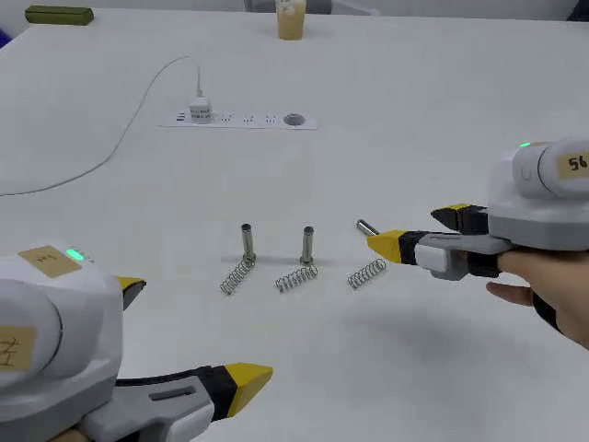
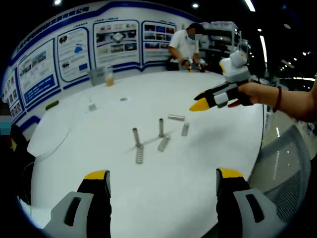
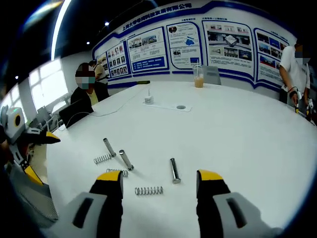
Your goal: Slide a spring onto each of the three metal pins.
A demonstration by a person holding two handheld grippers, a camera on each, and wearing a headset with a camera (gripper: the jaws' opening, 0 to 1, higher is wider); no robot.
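Two metal pins [image 1: 247, 241] [image 1: 307, 244] stand upright on the white table, and a third pin [image 1: 366, 227] lies on its side to their right. Three springs [image 1: 237, 275] [image 1: 296, 277] [image 1: 367, 273] lie loose just in front of them. My right gripper [image 1: 419, 230] hovers open beside the lying pin, holding nothing. In the right gripper view that lying pin [image 3: 174, 170] and a spring [image 3: 149, 190] sit just ahead of the gripper [image 3: 159, 174]. My left gripper [image 1: 189, 333] is open and empty near the front left, well short of the pins [image 2: 135, 137].
A white power strip [image 1: 239, 120] with a plug and a trailing cable [image 1: 120, 138] lies behind the pins. A cup of drink [image 1: 291, 18] and a green case [image 1: 59, 15] stand at the far edge. A person [image 3: 85, 87] sits at the table; another person [image 2: 187, 47] stands beyond it.
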